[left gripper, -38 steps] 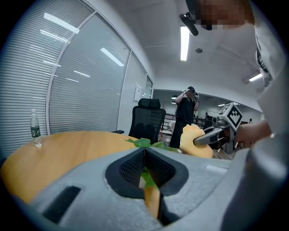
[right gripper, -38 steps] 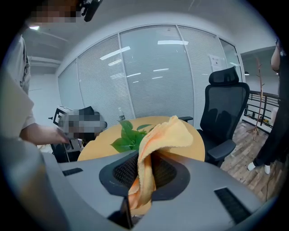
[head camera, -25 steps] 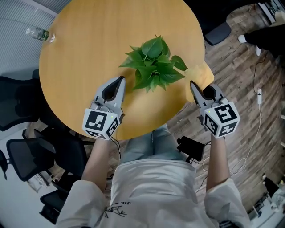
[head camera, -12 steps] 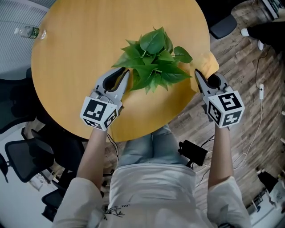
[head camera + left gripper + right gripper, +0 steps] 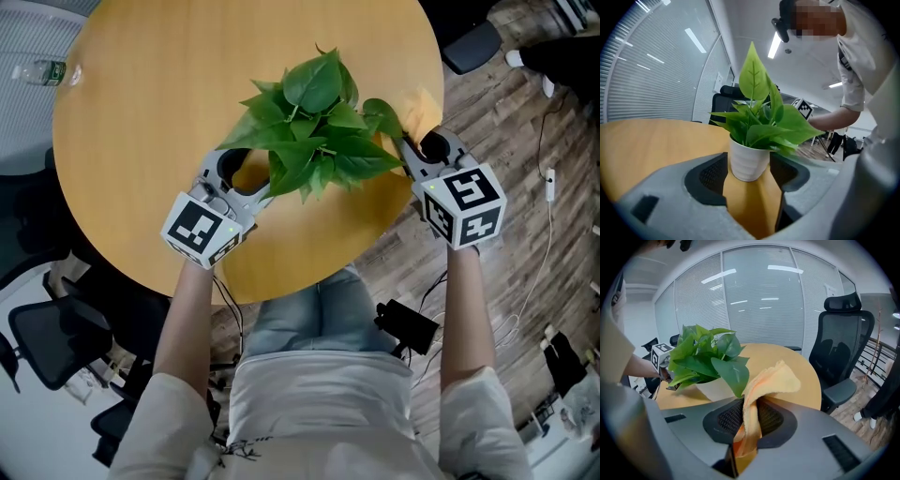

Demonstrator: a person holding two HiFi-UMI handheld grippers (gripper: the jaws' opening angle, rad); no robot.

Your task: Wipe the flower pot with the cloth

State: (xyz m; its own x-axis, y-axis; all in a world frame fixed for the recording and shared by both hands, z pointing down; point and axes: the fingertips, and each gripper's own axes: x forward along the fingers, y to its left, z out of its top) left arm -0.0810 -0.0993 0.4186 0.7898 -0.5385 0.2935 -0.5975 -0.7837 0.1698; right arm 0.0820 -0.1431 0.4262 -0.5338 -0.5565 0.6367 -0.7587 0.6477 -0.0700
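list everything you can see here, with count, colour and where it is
table: 1, light wood, round, under the rest
flower pot: 1, white, on the table
plant: 1, green, in the pot
cloth: 1, orange-yellow, in the right gripper
bottle: 1, clear, table's far left edge
office chairs: several, black, around the table
left gripper: 1, grey, jaws have just been opening, pot in the gap, pads not pressing
right gripper: 1, grey, shut on the cloth, beside the plant

Bright even office light from ceiling strips point(image 5: 774, 44); fisheye-darkened corners.
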